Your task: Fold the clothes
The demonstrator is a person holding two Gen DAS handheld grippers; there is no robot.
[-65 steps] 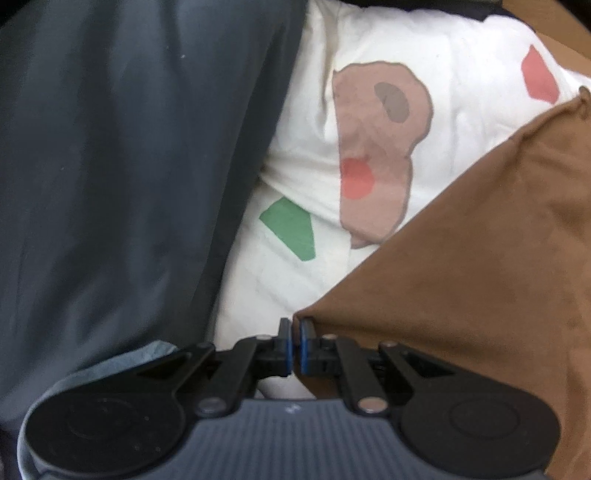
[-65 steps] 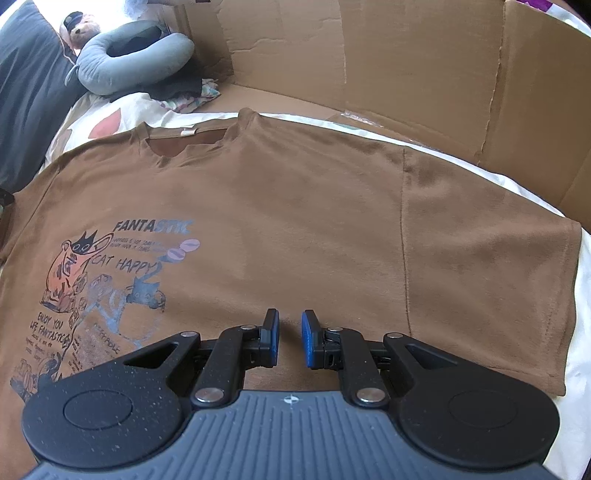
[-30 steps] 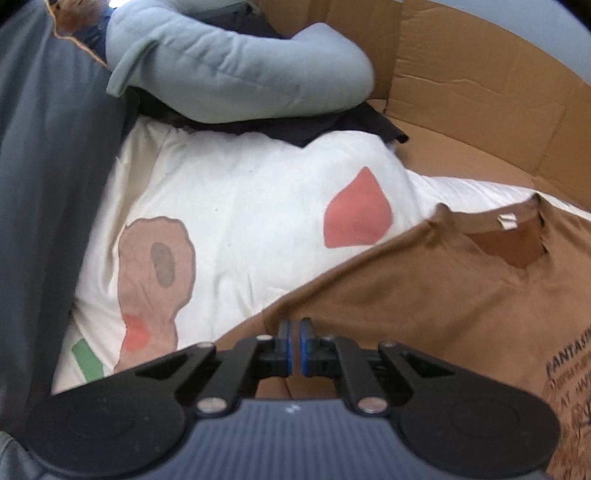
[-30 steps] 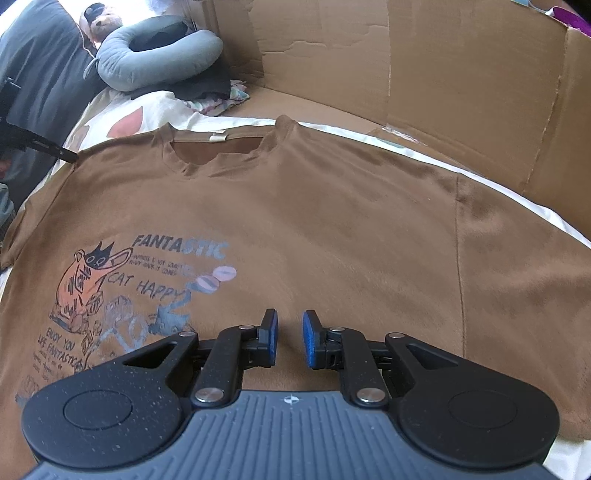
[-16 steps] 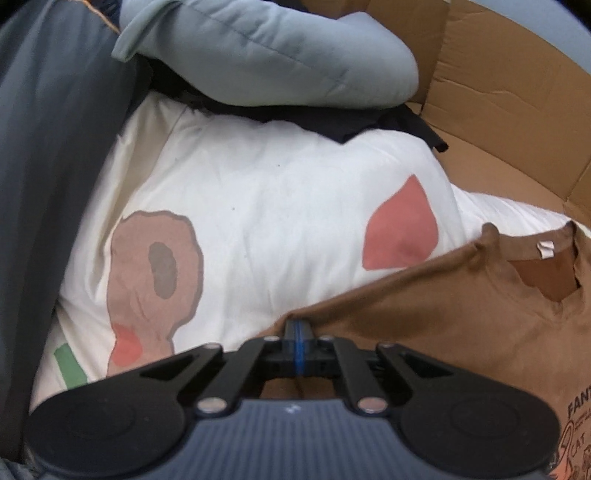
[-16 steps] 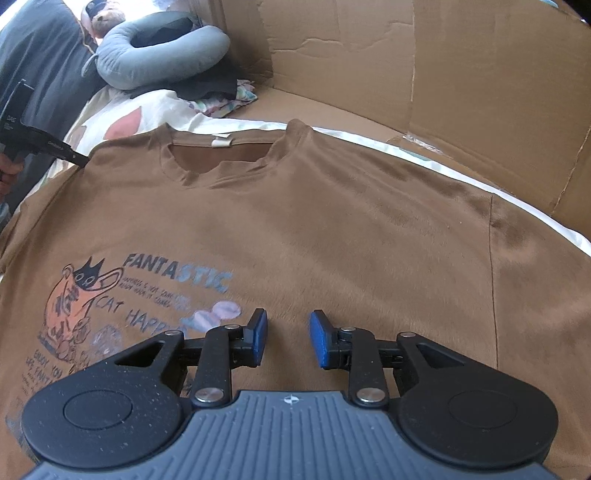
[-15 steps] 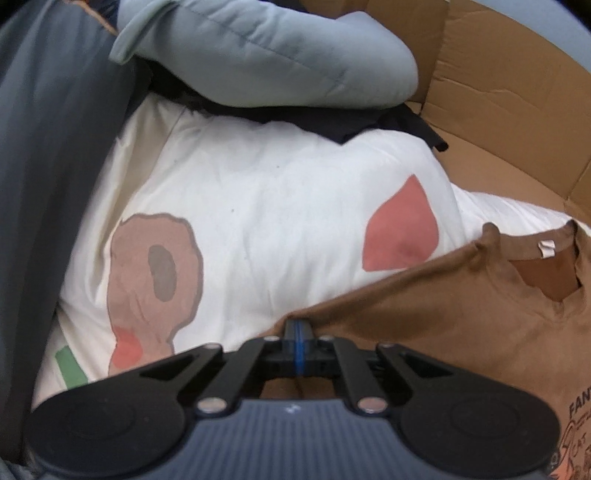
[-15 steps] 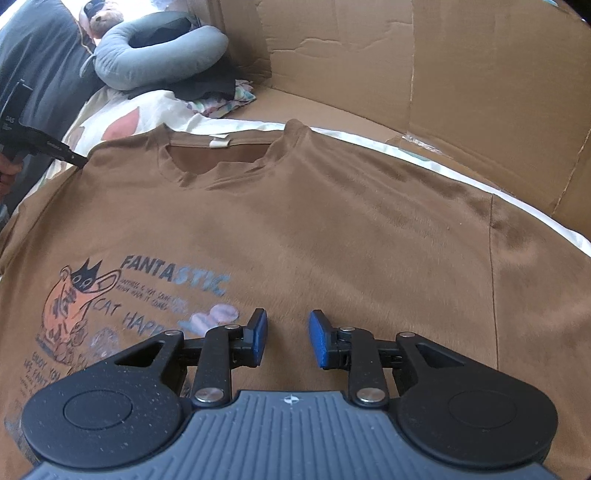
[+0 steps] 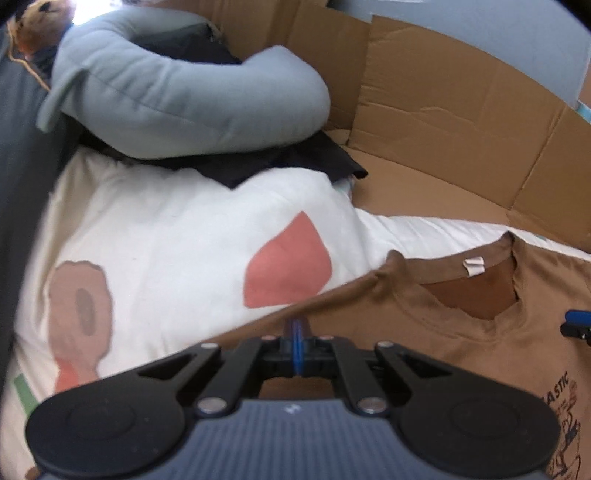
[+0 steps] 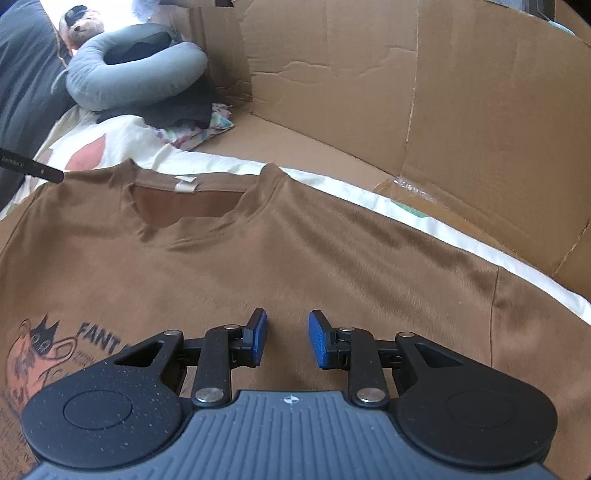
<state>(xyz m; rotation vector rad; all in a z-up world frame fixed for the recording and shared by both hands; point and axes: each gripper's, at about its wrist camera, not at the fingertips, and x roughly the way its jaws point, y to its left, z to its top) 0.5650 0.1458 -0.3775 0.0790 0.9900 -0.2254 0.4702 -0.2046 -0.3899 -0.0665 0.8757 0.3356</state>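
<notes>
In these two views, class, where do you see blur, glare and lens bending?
Left wrist view: soft all over, most at the grey pillow; glare top left. Right wrist view: sharper, T-shirt crisp; window glare top left; cardboard edges bow from the fisheye.

I count one brown printed cotton T-shirt [image 10: 295,258], one curved grey-blue neck pillow [image 10: 136,79], one white patterned cushion [image 9: 177,240], perhaps one plush toy [image 10: 83,26] far left.

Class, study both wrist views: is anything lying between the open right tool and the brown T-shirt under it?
Nothing visible. The right tool hangs open over bare cloth of the brown T-shirt, nothing between its jaws. The neck pillow lies well beyond the collar.
</notes>
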